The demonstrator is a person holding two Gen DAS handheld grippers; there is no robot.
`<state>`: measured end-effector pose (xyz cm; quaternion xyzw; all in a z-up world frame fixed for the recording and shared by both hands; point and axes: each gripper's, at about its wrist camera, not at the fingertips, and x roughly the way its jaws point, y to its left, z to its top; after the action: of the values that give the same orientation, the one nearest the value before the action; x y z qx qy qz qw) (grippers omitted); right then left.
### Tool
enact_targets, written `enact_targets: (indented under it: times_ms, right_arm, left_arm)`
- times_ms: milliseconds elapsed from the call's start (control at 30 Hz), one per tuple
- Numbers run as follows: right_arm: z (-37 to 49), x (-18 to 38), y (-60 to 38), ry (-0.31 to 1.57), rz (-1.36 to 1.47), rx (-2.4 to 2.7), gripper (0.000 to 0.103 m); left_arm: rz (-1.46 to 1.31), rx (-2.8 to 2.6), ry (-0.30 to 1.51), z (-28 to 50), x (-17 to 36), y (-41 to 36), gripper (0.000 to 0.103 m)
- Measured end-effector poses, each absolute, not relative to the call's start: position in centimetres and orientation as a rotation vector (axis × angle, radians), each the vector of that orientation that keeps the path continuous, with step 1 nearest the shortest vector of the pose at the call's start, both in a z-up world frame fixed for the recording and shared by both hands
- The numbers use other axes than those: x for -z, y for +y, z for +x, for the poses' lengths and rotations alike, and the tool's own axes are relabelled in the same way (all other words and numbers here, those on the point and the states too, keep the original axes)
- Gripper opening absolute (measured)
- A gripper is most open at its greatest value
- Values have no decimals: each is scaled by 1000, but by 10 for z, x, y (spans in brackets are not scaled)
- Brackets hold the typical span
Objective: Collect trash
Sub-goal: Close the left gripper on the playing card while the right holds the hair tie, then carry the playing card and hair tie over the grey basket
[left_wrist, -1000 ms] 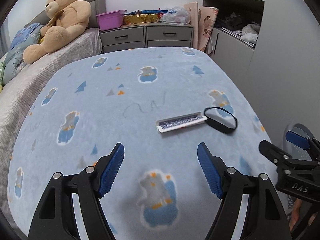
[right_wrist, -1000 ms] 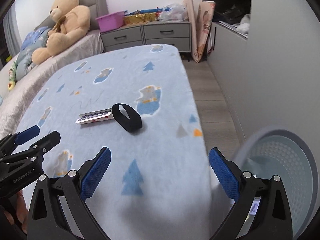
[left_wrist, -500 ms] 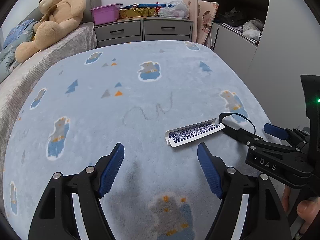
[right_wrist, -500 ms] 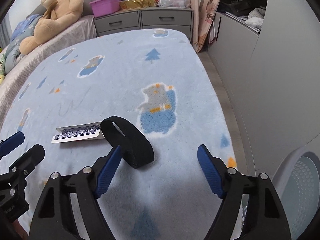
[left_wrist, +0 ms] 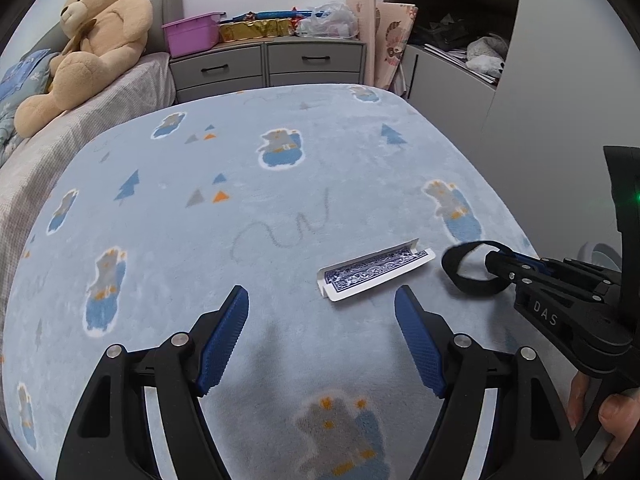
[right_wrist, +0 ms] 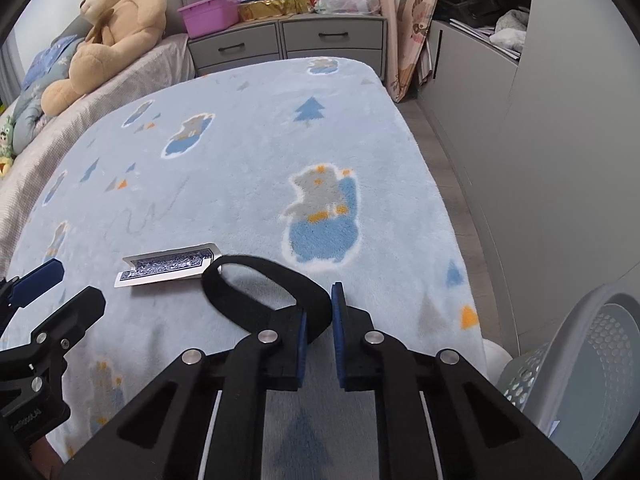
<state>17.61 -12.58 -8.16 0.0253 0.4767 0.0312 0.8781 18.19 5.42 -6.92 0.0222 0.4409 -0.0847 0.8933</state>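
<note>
With our right gripper (right_wrist: 318,334) clamped on the black strap loop (right_wrist: 256,286) (left gripper (left_wrist: 322,350) spread wide, empty), we should lift straight, clearing the card box (right_wrist: 168,268), toward the basket (right_wrist: 580,368).

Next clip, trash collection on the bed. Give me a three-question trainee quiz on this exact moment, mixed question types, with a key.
1. True or false: the right gripper is shut on the black fabric strap loop.
2. What lies flat on the light blue fleece blanket ahead of the open left gripper?
A. flattened blue-patterned playing-card box
B. a bottle
C. a sock
3. On which side of the right wrist view does the grey perforated plastic basket appear?

Key: 1 true; 2 A; 3 right.
</note>
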Motion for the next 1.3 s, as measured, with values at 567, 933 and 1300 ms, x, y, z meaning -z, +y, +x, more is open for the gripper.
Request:
enact_targets:
  times_ms: [567, 933, 1300]
  right_arm:
    - [119, 62, -155, 999, 163, -79, 10]
    - [109, 51, -159, 979, 174, -95, 10]
    - [96, 46, -166, 976, 194, -82, 10]
  left_arm:
    - [224, 423, 967, 213, 85, 35, 72]
    - [281, 466, 1018, 237, 109, 12, 71]
    - [157, 327, 1014, 207, 99, 21, 15]
